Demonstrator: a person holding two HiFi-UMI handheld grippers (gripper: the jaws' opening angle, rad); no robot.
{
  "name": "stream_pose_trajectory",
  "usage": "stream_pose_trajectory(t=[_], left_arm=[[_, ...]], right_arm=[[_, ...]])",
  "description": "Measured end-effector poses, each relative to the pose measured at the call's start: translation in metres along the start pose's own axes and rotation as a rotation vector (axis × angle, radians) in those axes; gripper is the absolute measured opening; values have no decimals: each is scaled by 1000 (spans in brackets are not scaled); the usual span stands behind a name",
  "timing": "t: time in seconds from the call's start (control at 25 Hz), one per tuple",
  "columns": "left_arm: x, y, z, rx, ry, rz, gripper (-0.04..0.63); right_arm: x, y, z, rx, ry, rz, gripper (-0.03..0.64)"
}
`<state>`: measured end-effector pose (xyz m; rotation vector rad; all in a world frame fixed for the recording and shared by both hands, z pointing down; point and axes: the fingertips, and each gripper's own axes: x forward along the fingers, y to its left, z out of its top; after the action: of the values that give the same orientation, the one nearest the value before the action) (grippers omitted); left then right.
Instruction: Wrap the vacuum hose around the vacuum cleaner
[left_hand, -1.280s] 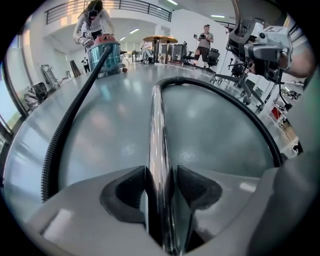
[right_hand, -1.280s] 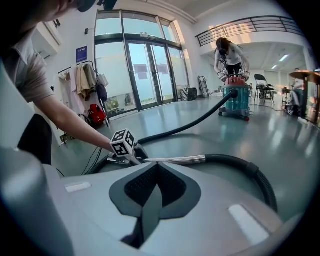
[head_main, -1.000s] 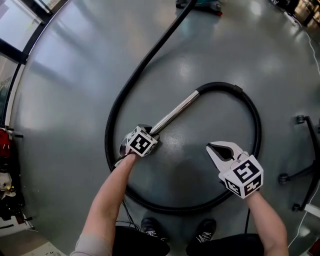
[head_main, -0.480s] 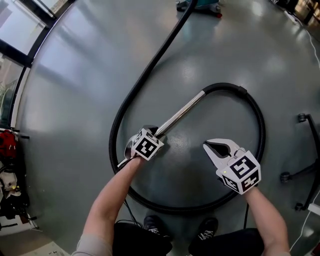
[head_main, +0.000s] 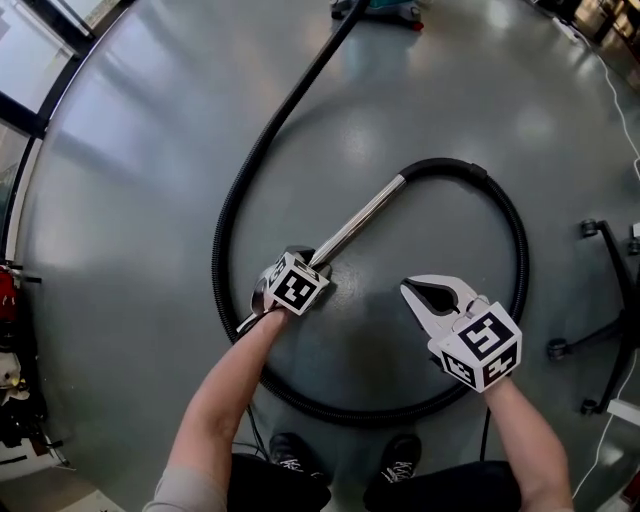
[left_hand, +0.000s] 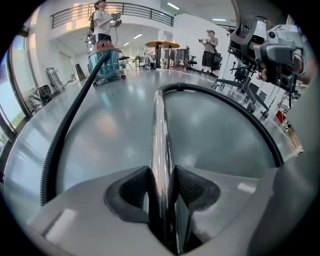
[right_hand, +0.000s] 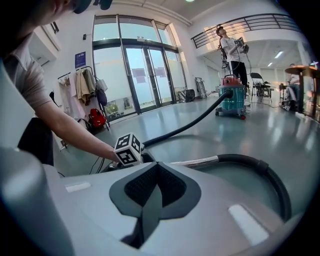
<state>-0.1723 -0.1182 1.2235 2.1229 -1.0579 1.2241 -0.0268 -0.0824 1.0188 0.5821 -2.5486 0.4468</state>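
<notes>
Cropped by top edge of head view: vacuum cleaner, base only. Hidden there under marker cube: tips of left claw, near end of metal tube. Covered by left forearm: short stretch of hose. Cropped at right edge: chair base.

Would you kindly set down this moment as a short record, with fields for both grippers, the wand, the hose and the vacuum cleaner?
left gripper: shut on the metal wand, at the end nearer the person
right gripper: shut, nothing between its jaws, held above the floor inside the hose loop
hose: black, ribbed, lying in a wide loop on the floor, from the wand's far end round to the vacuum cleaner
vacuum cleaner: teal drum, standing far off; hose not yet wrapped round it
</notes>
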Motion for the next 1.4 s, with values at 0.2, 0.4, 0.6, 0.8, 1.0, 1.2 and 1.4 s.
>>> stream_pose_trajectory(t=[0.2,0.4,0.6,0.8,1.0,1.2,1.4], left_arm=[[4,-4,20,31,-3,2,163],[-15,3,35,61,13,27,163],[-61,-6,49,56,27,36,163],[-141,-21,71,54,25,60,163],[-242,-42,113,82,4,64,163],[-354,-69,150,132,10,45,163],[-455,-99,184,190,42,46,163]], right_arm=[[-8,-10,-5,24,0,-23,23],[-10,-17,-2,44,-18,-29,23],[-23,-20,25,123,-71,-62,23],[-64,5,73,172,-70,-77,23],[-119,39,139,191,-61,-85,23],[-166,83,210,241,-70,-76,23],[-189,112,261,389,-55,-81,178]])
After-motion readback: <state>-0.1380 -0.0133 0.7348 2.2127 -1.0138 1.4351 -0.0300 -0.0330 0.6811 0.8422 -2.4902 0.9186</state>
